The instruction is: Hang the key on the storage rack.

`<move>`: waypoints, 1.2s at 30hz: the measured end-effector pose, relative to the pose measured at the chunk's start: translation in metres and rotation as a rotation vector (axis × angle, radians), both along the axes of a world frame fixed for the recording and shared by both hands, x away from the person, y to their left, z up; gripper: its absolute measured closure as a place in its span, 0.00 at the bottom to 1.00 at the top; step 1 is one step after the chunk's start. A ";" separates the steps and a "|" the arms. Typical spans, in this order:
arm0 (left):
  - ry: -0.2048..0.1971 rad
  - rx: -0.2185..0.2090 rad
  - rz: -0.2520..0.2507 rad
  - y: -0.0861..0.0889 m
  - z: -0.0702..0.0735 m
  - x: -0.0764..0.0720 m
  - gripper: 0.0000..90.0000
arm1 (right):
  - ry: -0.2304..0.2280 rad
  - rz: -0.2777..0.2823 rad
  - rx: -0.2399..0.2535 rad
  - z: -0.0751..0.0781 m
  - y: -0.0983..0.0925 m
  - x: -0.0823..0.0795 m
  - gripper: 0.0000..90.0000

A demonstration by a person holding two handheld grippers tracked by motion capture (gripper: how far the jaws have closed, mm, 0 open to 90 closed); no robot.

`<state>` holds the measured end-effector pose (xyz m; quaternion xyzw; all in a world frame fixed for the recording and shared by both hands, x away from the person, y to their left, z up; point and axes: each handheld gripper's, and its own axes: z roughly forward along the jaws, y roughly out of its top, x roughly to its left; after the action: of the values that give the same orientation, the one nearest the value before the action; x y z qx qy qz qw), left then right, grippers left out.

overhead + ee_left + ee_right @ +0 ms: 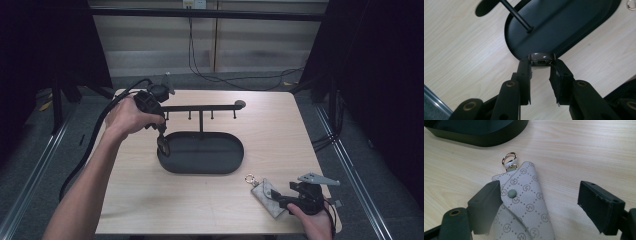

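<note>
Holding a small dark ring-shaped item (541, 58) pinched between its jaw tips, the left gripper (161, 139) hangs over the left end of the black oval tray (172, 166), just above the rim; in the left gripper view the item looks like a smooth band with a small inset on its inner face, though what it is exactly cannot be told. The tray forms the base of a black stand whose upright post (201, 124) carries a horizontal hook bar (210, 107) with short pegs hanging under it. The step in hand appears to be the delivery of the ring-shaped item to the stand, either laid in the tray or hung on a peg; which of the two cannot be told. The right gripper (283, 201) rests at the near right corner of the wooden table (150, 200) with its jaws spread wide about a grey patterned key pouch (524, 202), which lies flat on the wood with its gold clasp ring (508, 158) pointing toward the tray; the left pad sits against or just over the pouch edge, the right pad stands well apart from it. The next move probably calls for a controlled release over the tray floor, followed by closing the right jaws squarely on the pouch. The table is pale wood grain, set on a grey floor between dark curtains, with black cables (210, 75) trailing along the far wall
</note>
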<state>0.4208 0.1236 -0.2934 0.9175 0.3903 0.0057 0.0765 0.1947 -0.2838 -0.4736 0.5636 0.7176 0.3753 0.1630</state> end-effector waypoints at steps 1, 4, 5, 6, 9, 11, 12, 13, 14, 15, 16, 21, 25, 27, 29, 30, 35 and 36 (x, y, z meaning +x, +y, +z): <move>0.003 0.003 0.003 0.000 -0.001 0.002 0.79 | -0.001 -0.001 -0.001 0.000 0.000 0.000 0.21; 0.009 0.013 0.020 -0.001 -0.006 0.008 0.79 | -0.001 0.000 -0.005 0.000 0.000 0.000 0.21; 0.008 0.008 0.027 -0.001 -0.006 0.010 0.79 | 0.000 -0.001 -0.005 0.000 0.000 0.000 0.21; 0.007 0.002 0.032 -0.001 -0.006 0.011 0.79 | 0.000 0.000 -0.005 0.000 0.000 0.000 0.21; 0.007 -0.011 0.037 -0.001 -0.003 0.013 0.79 | -0.001 0.000 -0.009 0.000 0.001 0.000 0.21; 0.003 0.003 0.036 -0.003 -0.002 0.013 0.79 | -0.002 0.000 -0.010 0.000 0.001 0.000 0.21; -0.005 0.010 0.040 -0.004 -0.001 0.014 0.79 | 0.001 -0.001 -0.011 0.000 0.001 0.000 0.21; -0.022 0.019 0.050 -0.005 -0.002 0.015 0.79 | 0.002 -0.002 -0.011 0.000 0.001 0.000 0.21; -0.005 0.016 0.046 -0.005 -0.004 0.016 0.79 | -0.001 0.000 -0.011 0.000 0.001 0.000 0.21; 0.001 0.023 0.043 -0.006 -0.006 0.018 0.79 | -0.003 -0.003 -0.013 0.001 0.001 0.000 0.22; -0.005 0.031 0.055 -0.006 -0.008 0.019 0.79 | -0.009 -0.005 -0.014 0.001 0.001 -0.001 0.22; 0.001 0.020 0.050 -0.011 -0.011 0.021 0.78 | -0.012 -0.010 -0.009 0.001 0.000 0.000 0.22; 0.005 0.012 0.046 -0.013 -0.010 0.020 0.78 | -0.010 -0.007 -0.013 0.001 0.000 0.000 0.22; 0.018 0.019 0.062 -0.014 -0.012 0.023 0.78 | -0.009 -0.007 -0.013 0.001 0.000 0.000 0.22; 0.010 0.022 0.065 -0.016 -0.015 0.026 0.78 | -0.010 -0.004 -0.014 0.001 0.001 -0.001 0.22; 0.011 0.022 0.062 -0.016 -0.015 0.027 0.78 | -0.011 -0.004 -0.013 0.002 0.001 -0.001 0.22; -0.003 0.009 0.100 -0.015 -0.017 0.030 0.78 | -0.005 -0.001 -0.014 0.001 0.001 0.000 0.22; -0.003 0.010 0.098 -0.015 -0.017 0.031 0.78 | -0.006 0.000 -0.015 0.001 0.001 0.000 0.22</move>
<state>0.4515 0.1085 -0.3099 0.8977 0.4345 0.0127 0.0723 0.1949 -0.2830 -0.4729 0.5614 0.7198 0.3715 0.1695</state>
